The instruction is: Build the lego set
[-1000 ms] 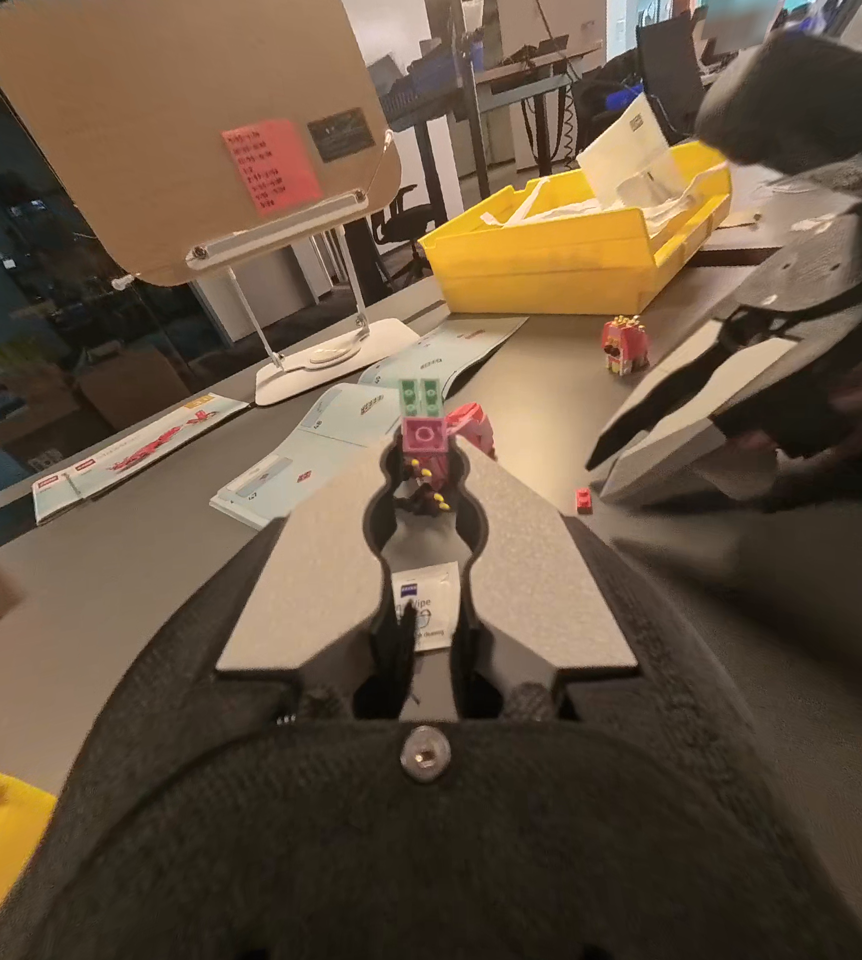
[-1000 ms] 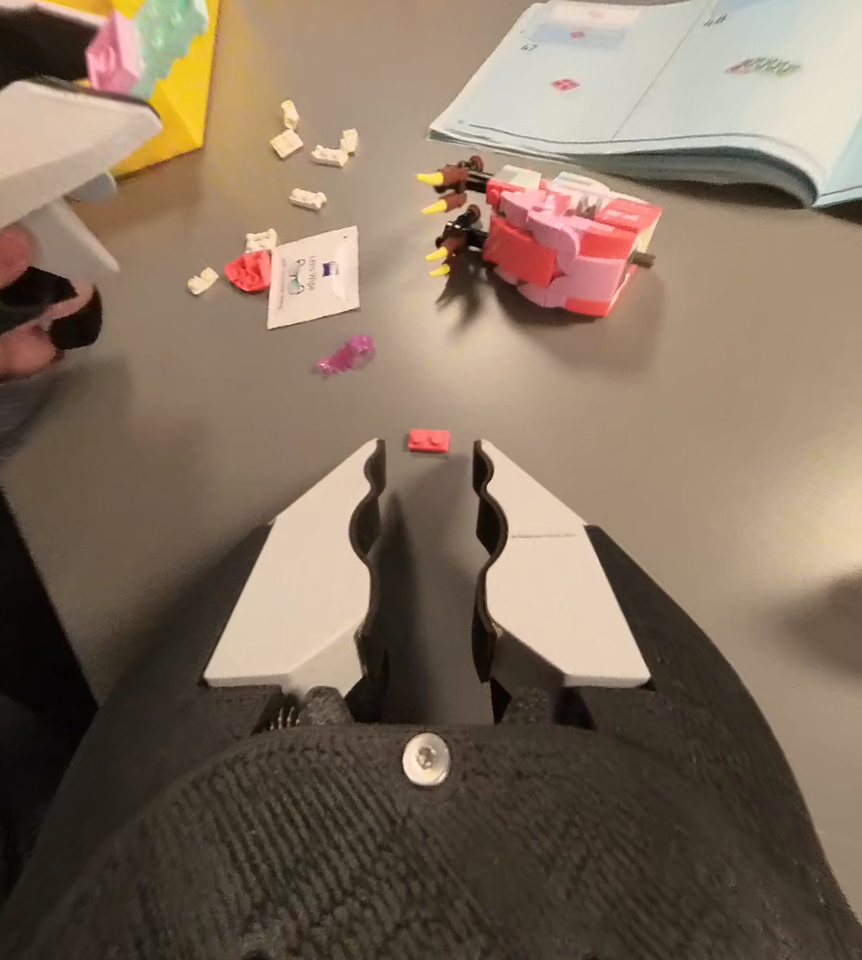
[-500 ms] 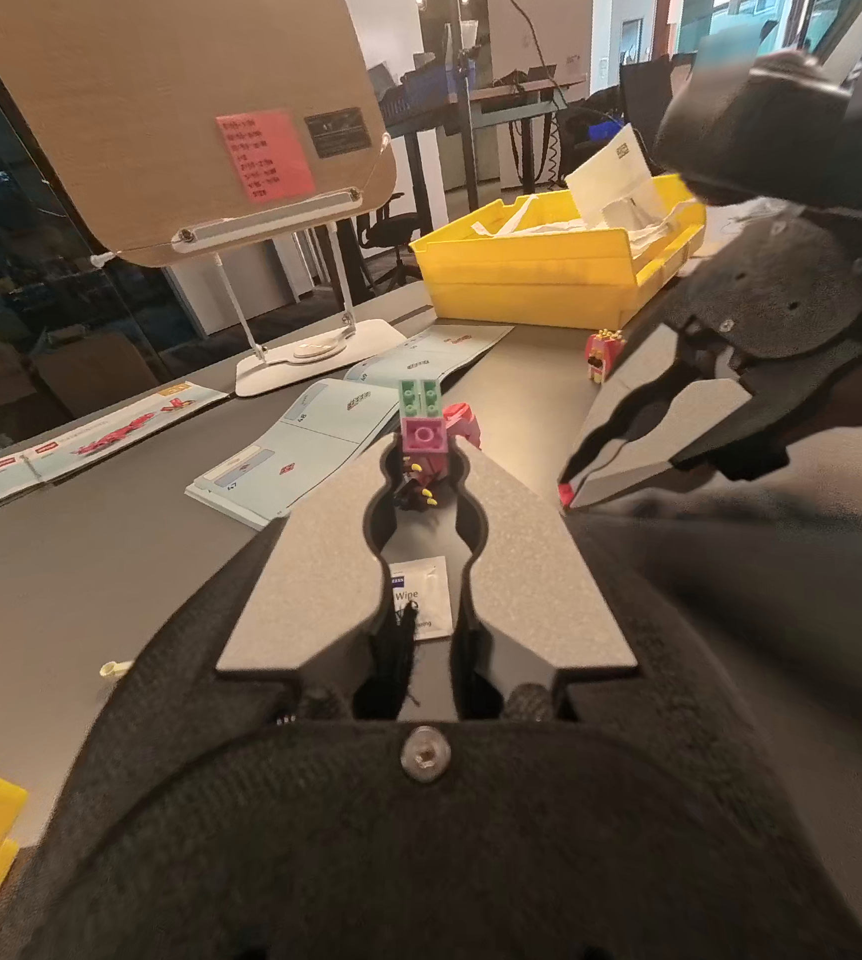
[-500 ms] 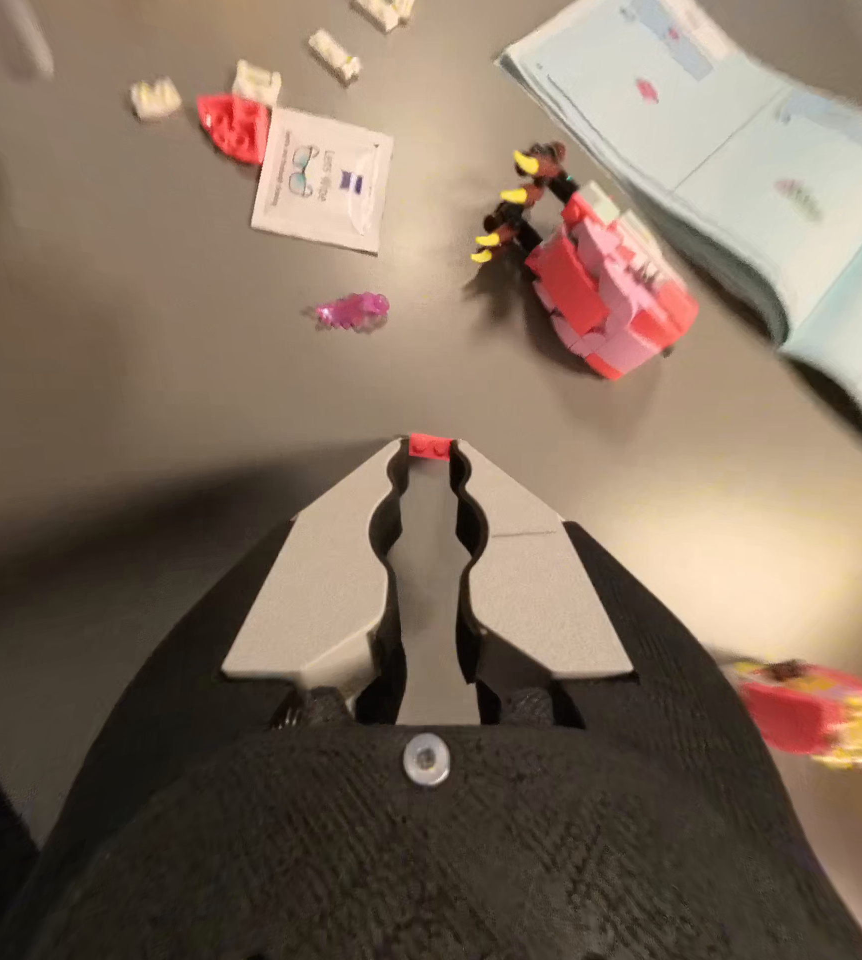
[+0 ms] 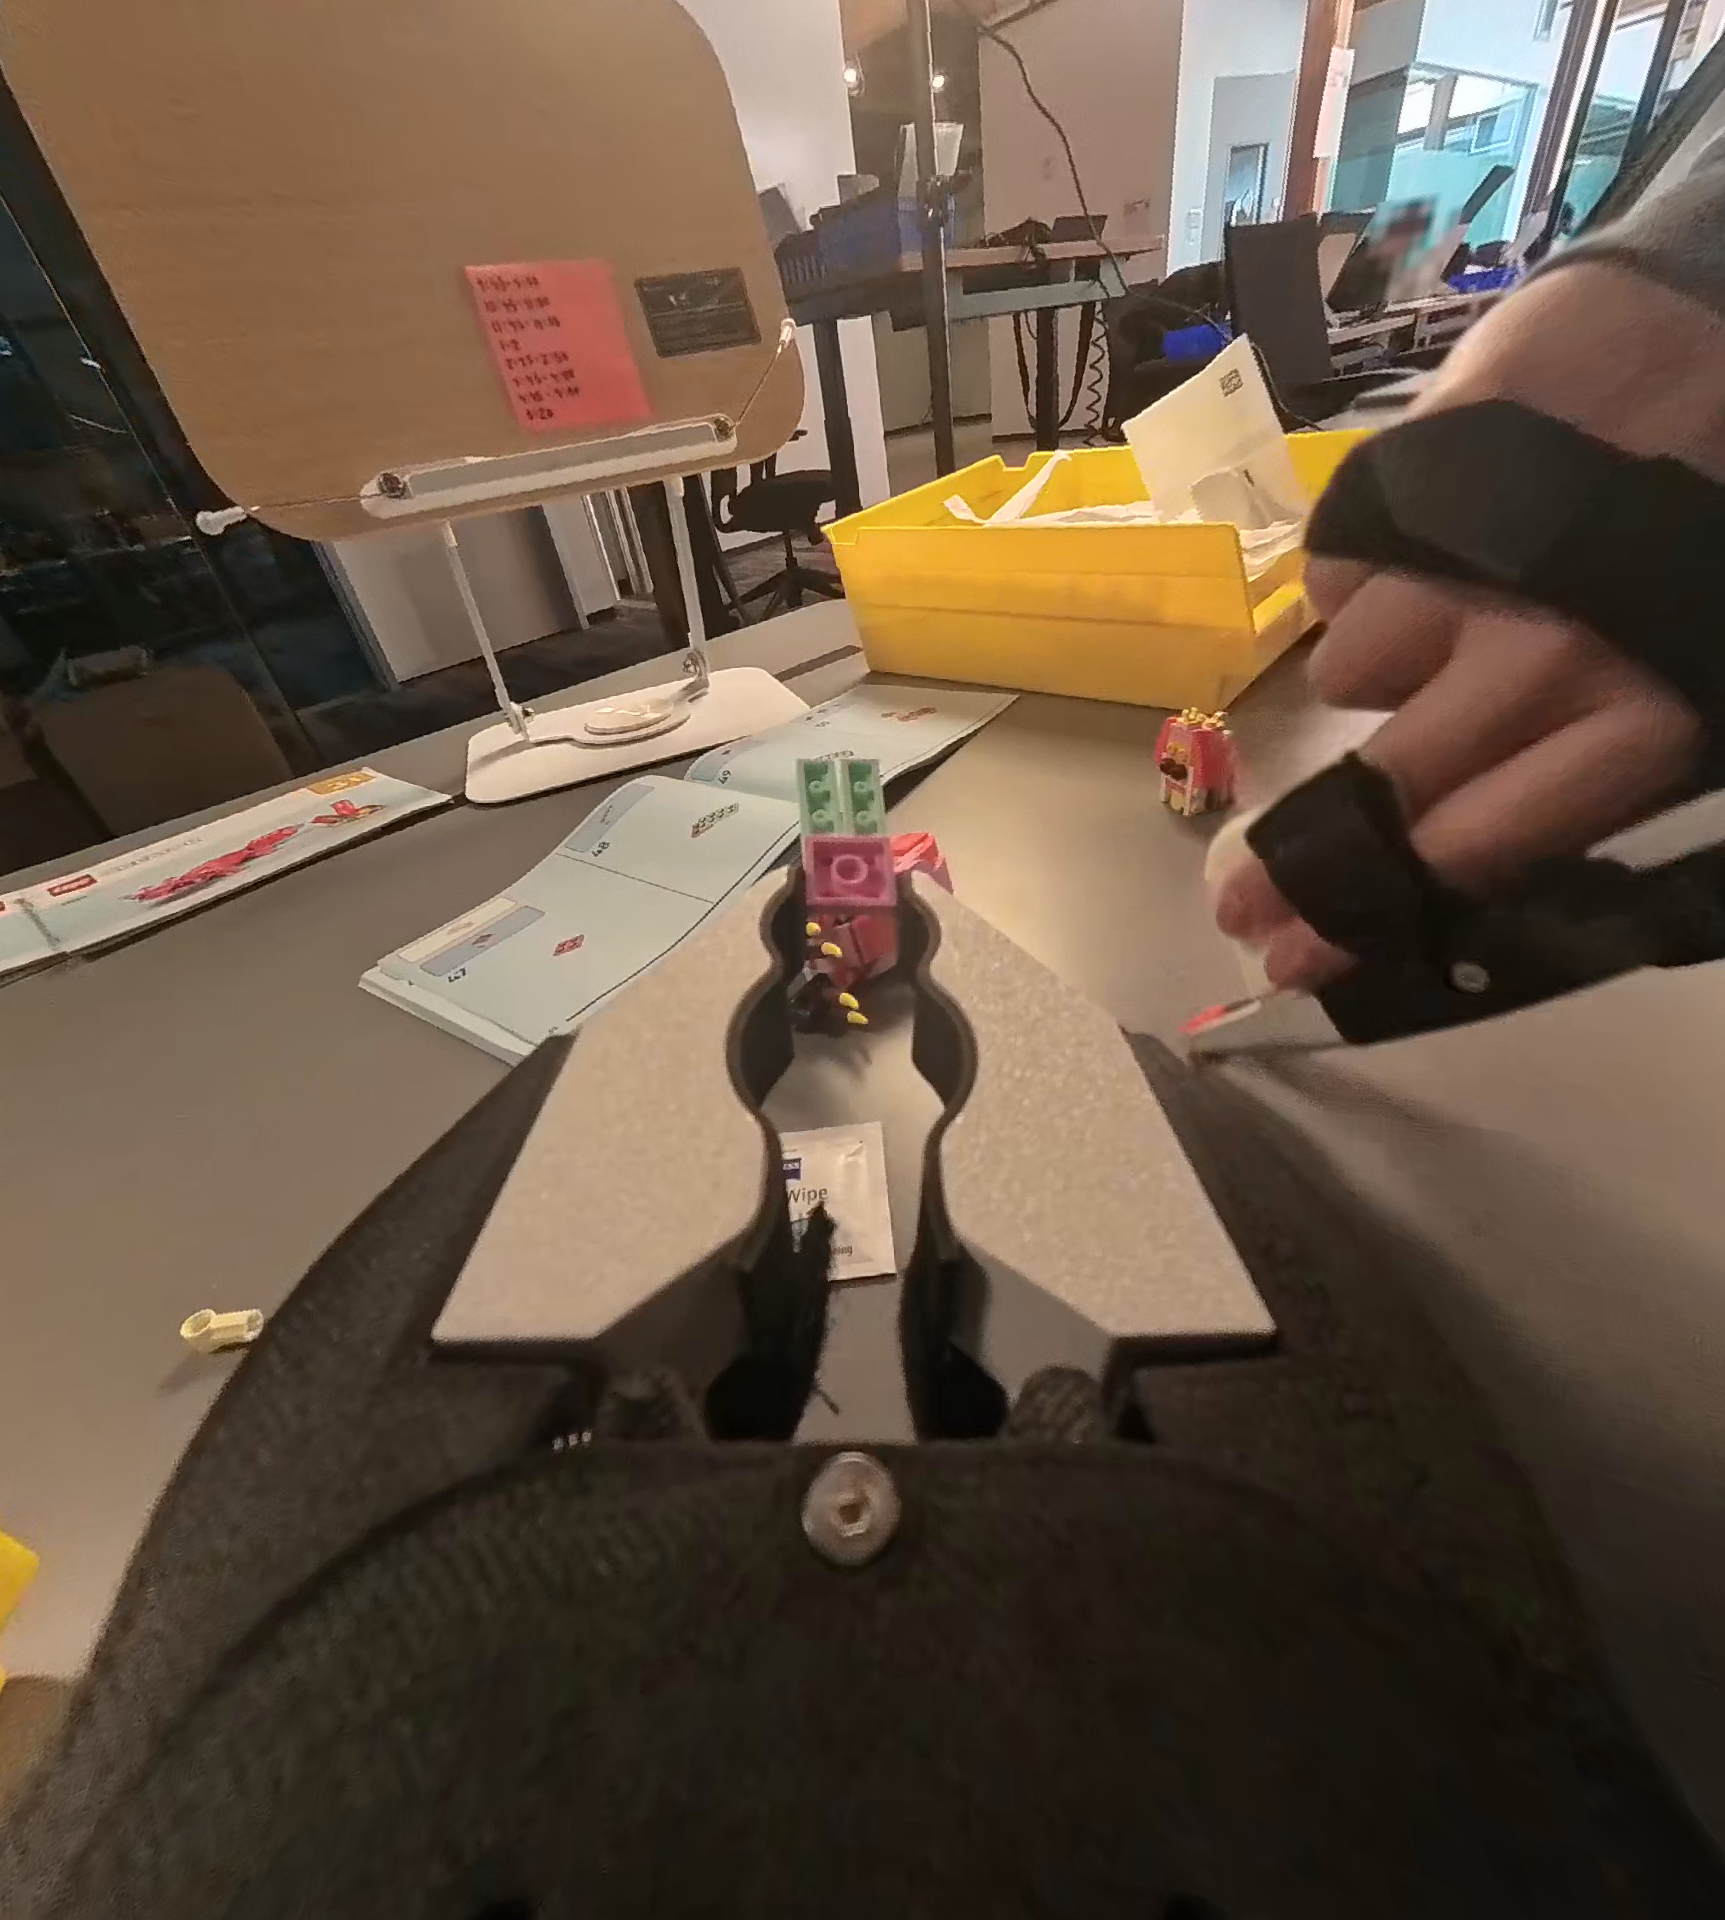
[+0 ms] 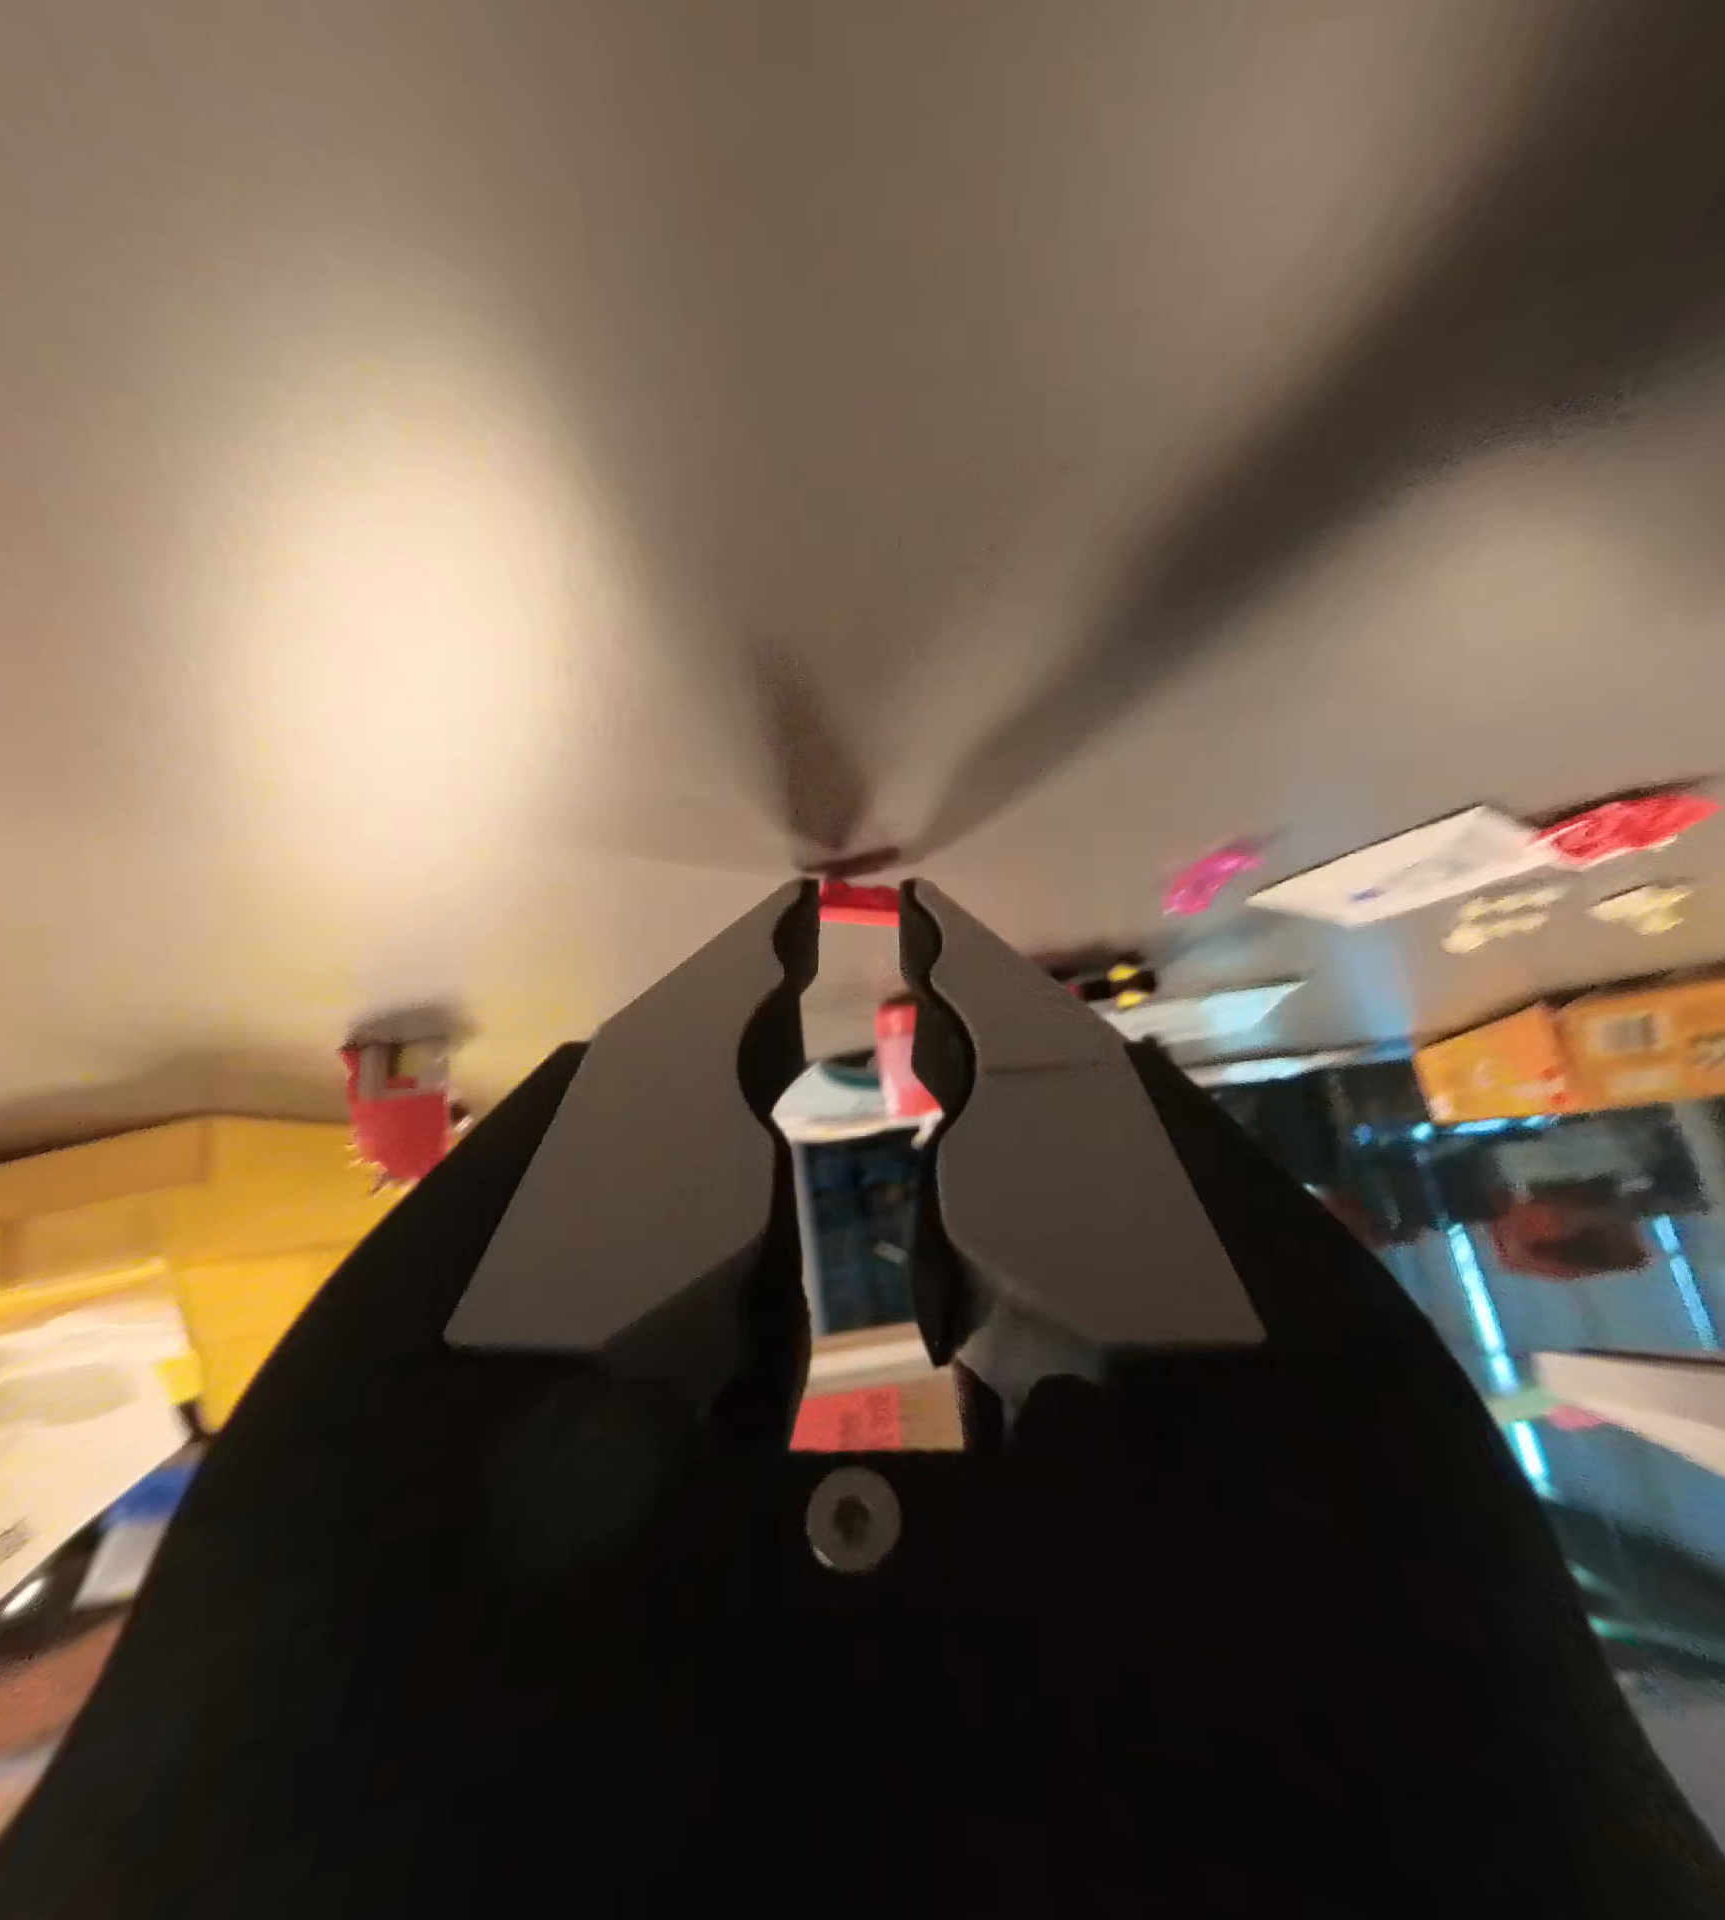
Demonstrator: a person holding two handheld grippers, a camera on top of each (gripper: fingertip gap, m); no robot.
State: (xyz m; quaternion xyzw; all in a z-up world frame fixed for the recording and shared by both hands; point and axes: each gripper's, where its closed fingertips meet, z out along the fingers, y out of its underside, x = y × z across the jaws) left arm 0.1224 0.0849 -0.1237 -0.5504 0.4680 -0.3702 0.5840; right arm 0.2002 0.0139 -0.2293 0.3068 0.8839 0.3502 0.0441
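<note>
My left gripper [image 5: 847, 896] is shut on a pink brick [image 5: 845, 876] with two green bricks [image 5: 842, 795] stacked on it, held above the dark table [image 5: 214, 1122]. Behind it, a red and pink brick model with yellow claws [image 5: 853, 951] lies on the table. My right gripper [image 6: 858, 900] is shut on a small flat red plate [image 6: 856, 902], pinched at the fingertips. It is turned over, so its view is upside down and blurred. In the left wrist view, the right gripper [image 5: 1253, 1023] is low at the right, with a hand on it and the red plate [image 5: 1230, 1013] at its tip.
A yellow bin [image 5: 1055, 603] with white bags stands at the back right, with a small red figure [image 5: 1193, 764] before it. Open booklets [image 5: 609, 894], a wooden board on a stand [image 5: 401, 239], a wipe packet [image 5: 837, 1195] and a cream piece [image 5: 219, 1327] are on the table.
My right gripper closed on the red plate on the table, lifted it and rolled over, so its view is now upside down. My left gripper kept hold of its bricks and barely moved.
</note>
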